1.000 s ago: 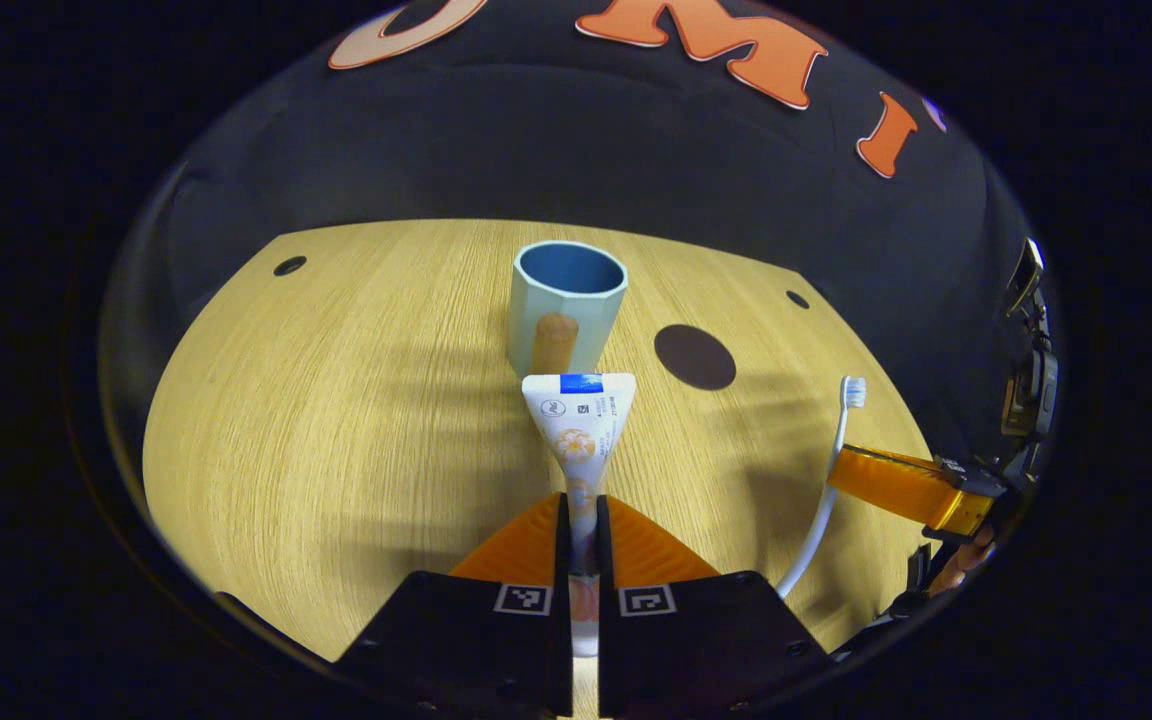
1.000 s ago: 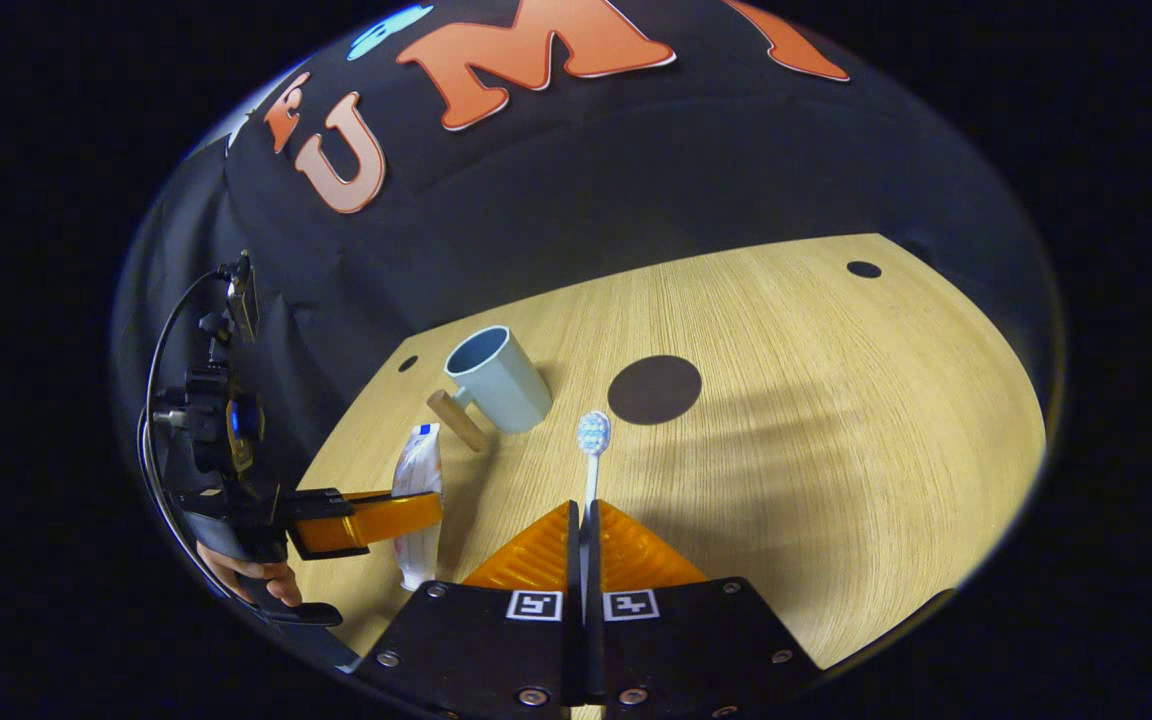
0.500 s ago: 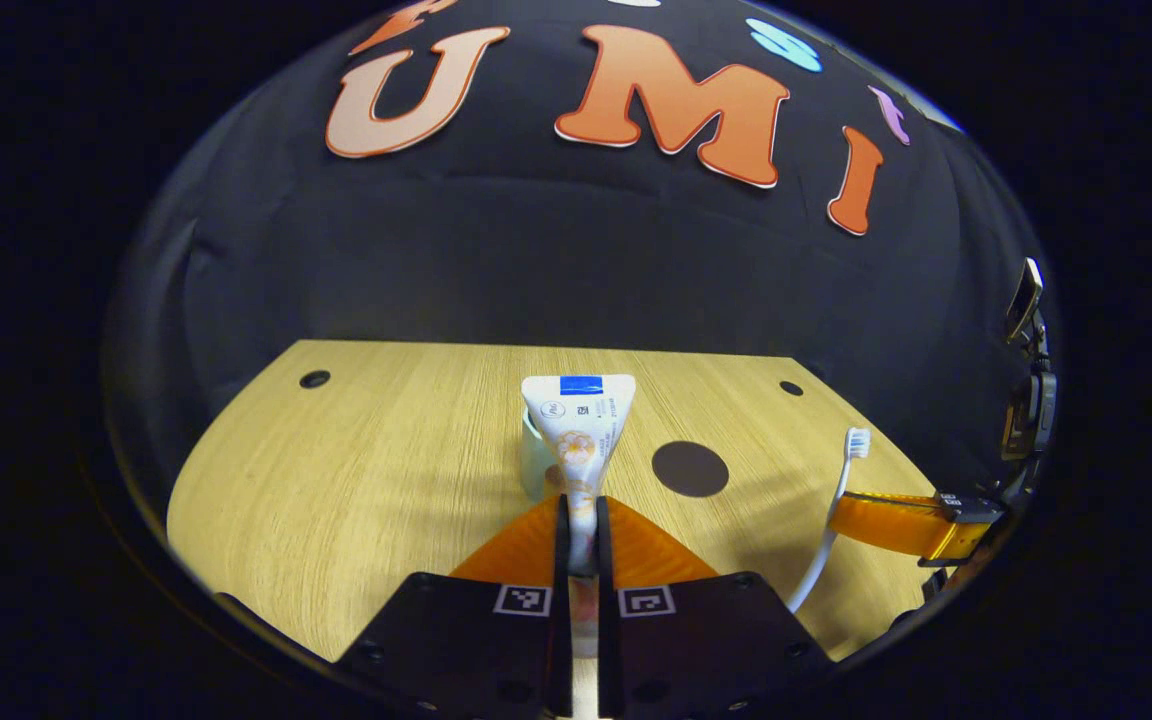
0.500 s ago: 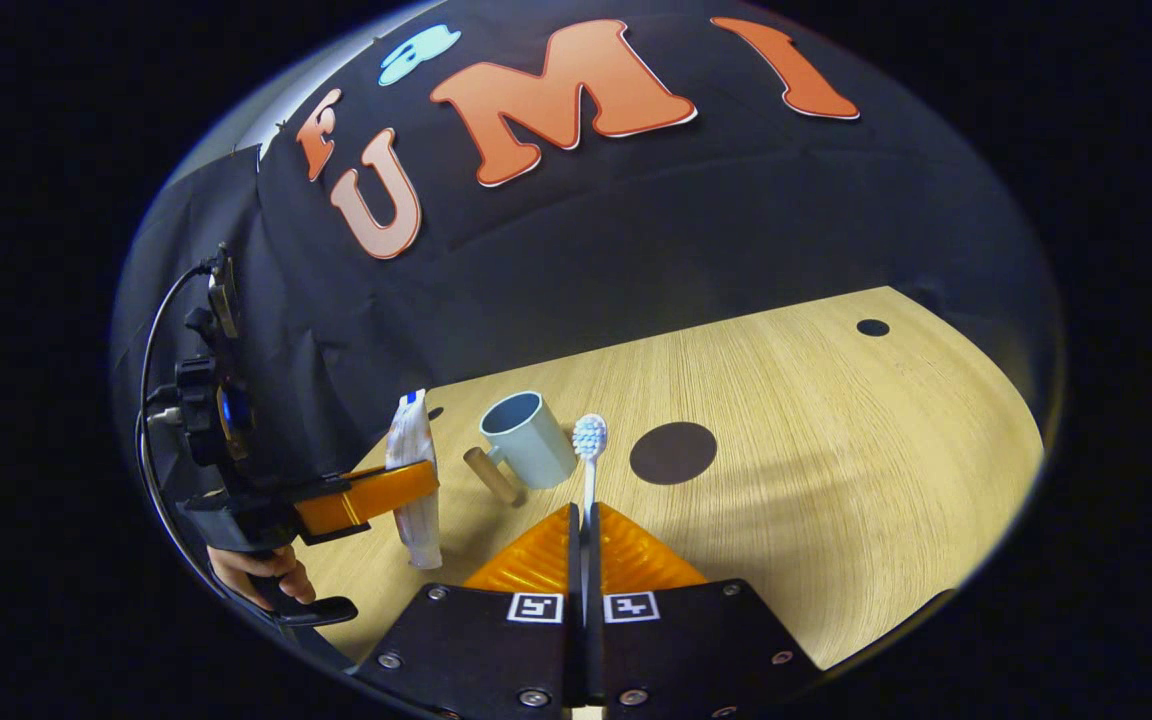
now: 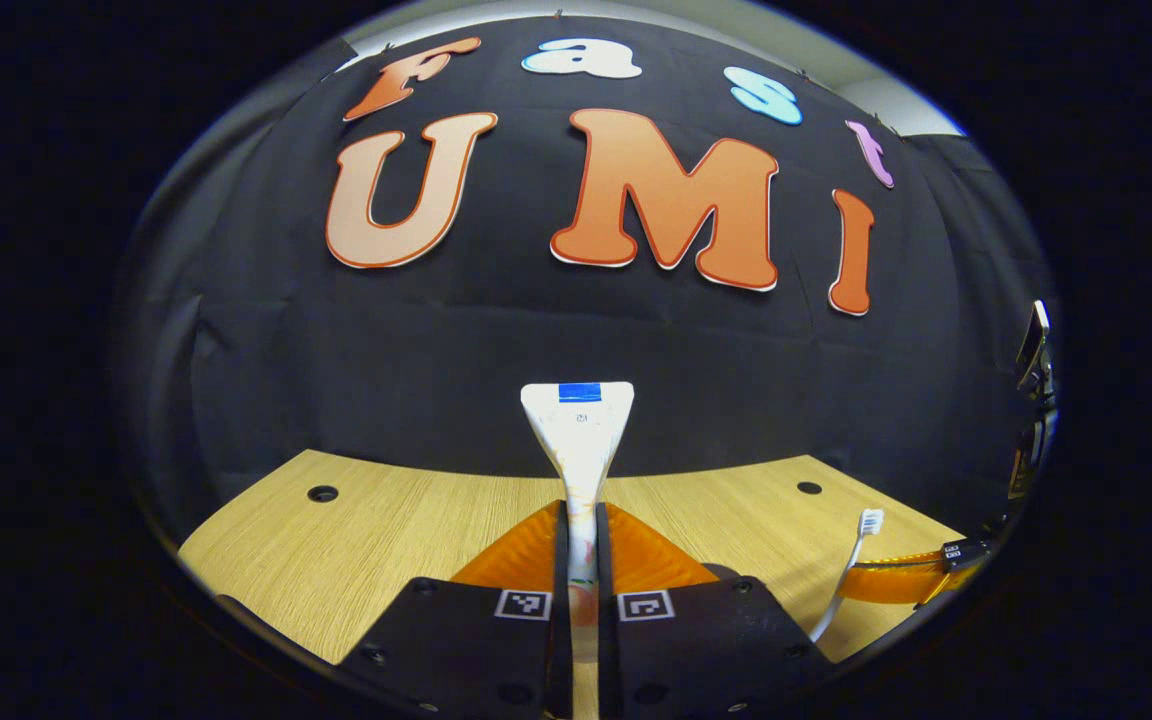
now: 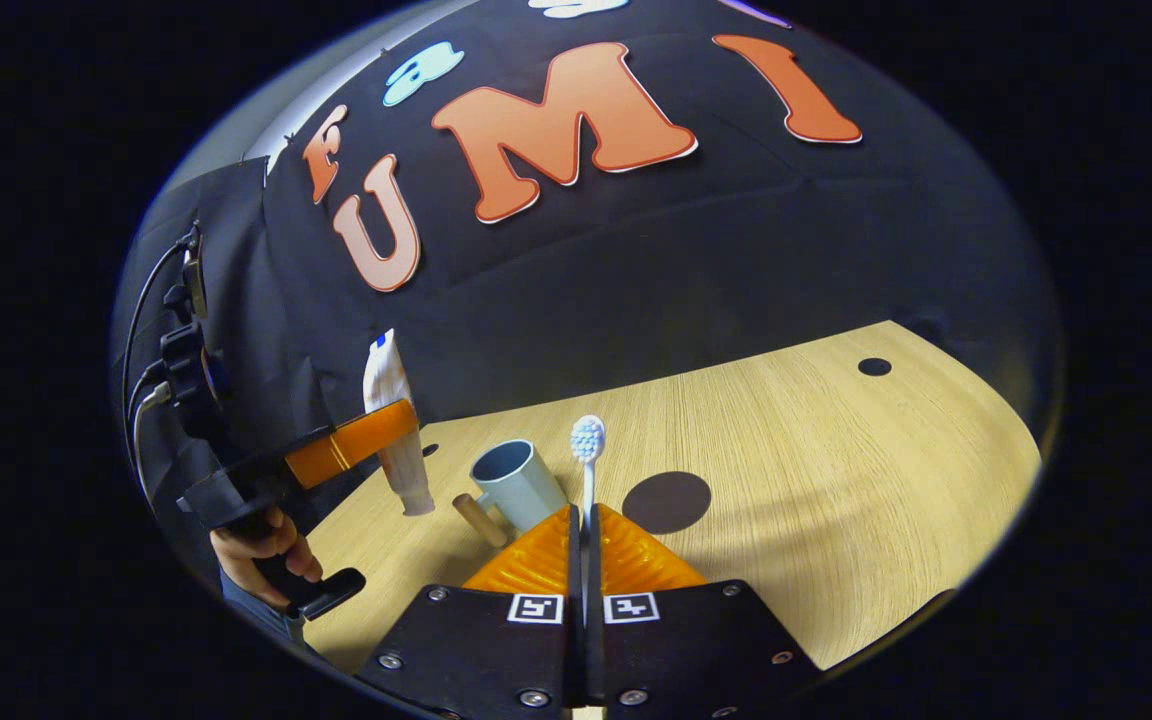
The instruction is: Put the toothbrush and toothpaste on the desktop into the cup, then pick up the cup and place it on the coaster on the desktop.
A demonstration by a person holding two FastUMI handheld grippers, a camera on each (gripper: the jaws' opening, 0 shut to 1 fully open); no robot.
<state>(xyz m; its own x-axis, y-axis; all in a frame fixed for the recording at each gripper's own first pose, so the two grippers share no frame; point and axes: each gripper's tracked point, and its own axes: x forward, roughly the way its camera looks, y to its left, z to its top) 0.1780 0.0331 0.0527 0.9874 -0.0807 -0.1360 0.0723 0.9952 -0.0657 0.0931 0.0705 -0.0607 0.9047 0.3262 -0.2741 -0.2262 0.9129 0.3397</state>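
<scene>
Pinching the flat crimped toothpaste tube [image 5: 577,440], left tongs [image 5: 577,520] closed; right tongs [image 6: 583,525] clamp the slim toothbrush [image 6: 587,462].

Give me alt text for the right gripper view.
The right gripper is shut on a white toothbrush, bristles up, above the wooden desktop. Beyond it stand a pale blue cup and a dark round coaster; the left gripper holds a toothpaste tube.
</scene>
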